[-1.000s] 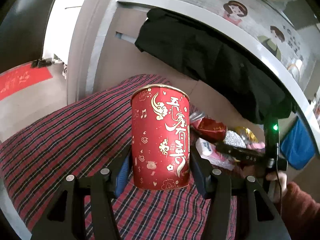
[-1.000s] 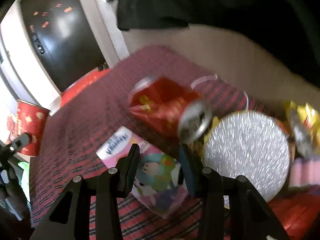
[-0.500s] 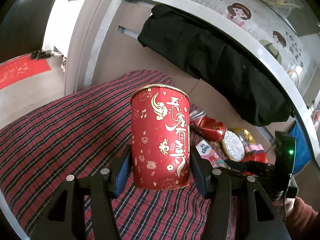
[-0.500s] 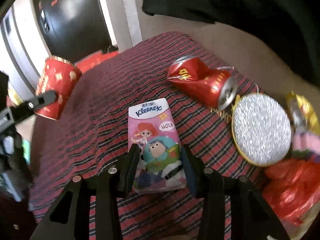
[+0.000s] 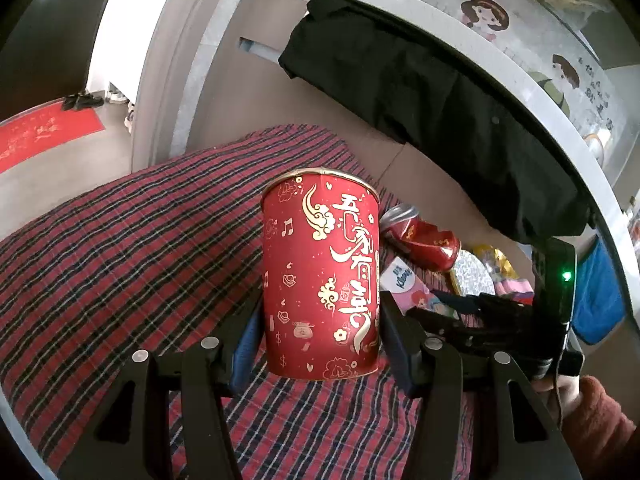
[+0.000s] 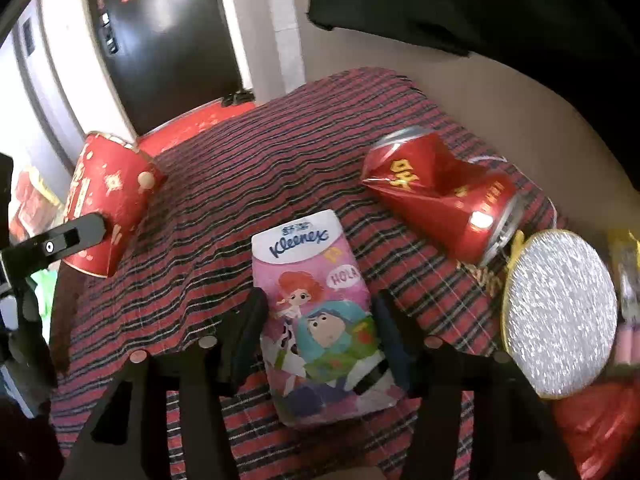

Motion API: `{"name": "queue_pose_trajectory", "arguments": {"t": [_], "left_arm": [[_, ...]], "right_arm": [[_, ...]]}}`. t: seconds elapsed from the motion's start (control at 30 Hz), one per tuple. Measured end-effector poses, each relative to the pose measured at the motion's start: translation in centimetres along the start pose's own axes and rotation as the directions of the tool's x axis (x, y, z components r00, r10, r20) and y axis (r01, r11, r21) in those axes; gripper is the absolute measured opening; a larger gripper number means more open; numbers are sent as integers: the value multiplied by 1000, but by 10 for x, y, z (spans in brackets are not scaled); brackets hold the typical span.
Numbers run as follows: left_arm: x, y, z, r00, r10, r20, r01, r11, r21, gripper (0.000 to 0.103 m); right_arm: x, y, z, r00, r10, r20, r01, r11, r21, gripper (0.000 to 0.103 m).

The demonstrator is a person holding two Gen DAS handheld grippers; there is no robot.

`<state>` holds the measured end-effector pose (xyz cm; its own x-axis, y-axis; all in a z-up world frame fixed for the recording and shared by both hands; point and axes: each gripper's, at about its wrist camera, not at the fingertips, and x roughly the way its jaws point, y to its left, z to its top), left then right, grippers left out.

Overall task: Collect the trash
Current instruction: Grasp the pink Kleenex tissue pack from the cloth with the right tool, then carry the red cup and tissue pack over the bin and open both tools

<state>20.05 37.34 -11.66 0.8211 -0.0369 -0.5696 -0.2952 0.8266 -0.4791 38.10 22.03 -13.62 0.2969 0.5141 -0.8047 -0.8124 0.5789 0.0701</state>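
Pressing on both sides of a red paper cup (image 5: 320, 276), the left gripper (image 5: 320, 332) is shut on it above the striped cloth (image 5: 120, 264). Seen from the right wrist, a pink tissue pack (image 6: 320, 312) lies flat on the cloth between the right gripper's (image 6: 318, 332) fingers, which have just been opened wider. A crushed red can (image 6: 436, 196) lies far right.

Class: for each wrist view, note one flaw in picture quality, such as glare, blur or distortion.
Left wrist view: fisheye bends the grey ledge into an arc, while the red cup is sharp. Right wrist view: glare spots the crushed can, and the silver disc smears toward the edge.
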Motion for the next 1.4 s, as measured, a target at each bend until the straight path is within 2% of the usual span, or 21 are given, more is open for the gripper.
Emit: {"name": "queue_pose_trajectory", "arguments": {"t": [0.13,0.2,0.27,0.6,0.7,0.8,1.0,1.17,1.23,1.33,1.4], "left_arm": [[1,-5,1,1000,9,-5,-9,1000,13,56],[1,-9,1,1000,15,-3,-15,1000,24,56],[-1,-16,2,1000,22,6,-22,999,43,56],[-6,-81,-2,999,-22,34,16,985,170,56],[-7,-106,-5,999,-35,40,26,977,212,56],[-9,-138,-9,997,-57,48,42,964,263,56],[-21,-215,-21,988,-119,95,75,923,378,56],[-25,-278,-34,977,-174,122,103,888,448,56],[-26,-297,-38,973,-188,133,105,876,470,56],[-29,-327,-46,965,-213,150,112,858,501,56],[-31,-350,-52,959,-231,165,112,842,528,56]], "right_arm": [[4,7,-1,999,-32,-10,31,998,-50,53],[-5,12,-7,998,-57,5,58,996,-61,47],[-14,13,-12,996,-89,28,90,994,-60,44],[-92,-8,-40,977,-141,161,136,990,44,42],[-122,-16,-51,963,-173,204,158,984,87,42],[-153,-25,-64,945,-210,250,183,975,130,42],[-224,-47,-96,892,-282,354,213,951,223,42],[-280,-61,-125,832,-369,414,262,920,293,42],[-299,-67,-135,805,-410,429,288,902,322,42],[-321,-78,-148,776,-454,438,315,881,354,42],[-339,-86,-159,747,-494,445,341,859,381,42]]}}
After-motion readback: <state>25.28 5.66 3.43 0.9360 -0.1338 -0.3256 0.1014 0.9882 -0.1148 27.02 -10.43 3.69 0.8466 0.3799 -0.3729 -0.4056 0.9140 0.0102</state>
